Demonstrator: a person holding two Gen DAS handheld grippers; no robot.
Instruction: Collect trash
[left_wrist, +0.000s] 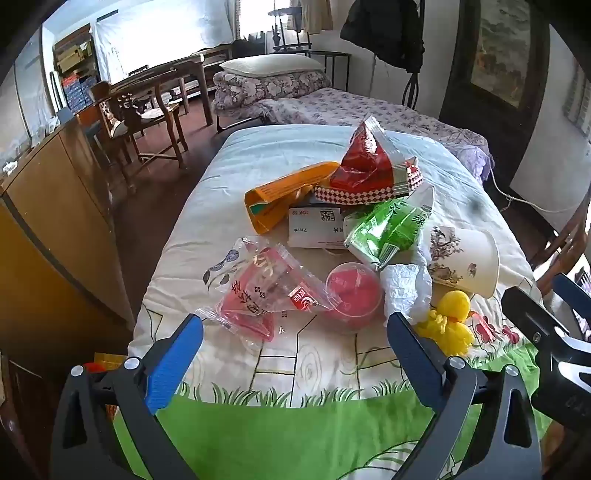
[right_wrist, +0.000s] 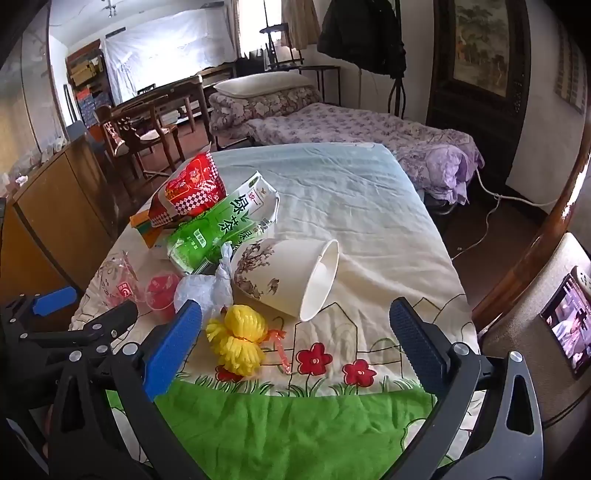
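Both of your tools stood with their blue pads wide apart, and neither one gripped anything. The trash lay in a loose heap on the cartoon-print quilt covering the table, just ahead of and below both tools.

Your left tool pointed down at the near edge of the heap. Directly ahead of it, between the lines of its two pads, lay the clear plastic wrapper with red print and, just right of that, the round red plastic cup. The wrapper's long axis ran roughly across the tool's opening, from near-left to far-right. The crumpled white plastic bag sat just past its right pad.

Your right tool faced the other side of the pile. The white paper cup with the flower print lay on its side just ahead, mouth towards the right, so its long axis ran across the opening rather than along it. The yellow knotted plastic mesh lay just beside the left pad. Farther off sat the green tea carton, the red crinkled snack bag and the orange carton.

I'd judge the left tool nearer the wrapper and the red cup, and the right one nearer the paper cup and the mesh.
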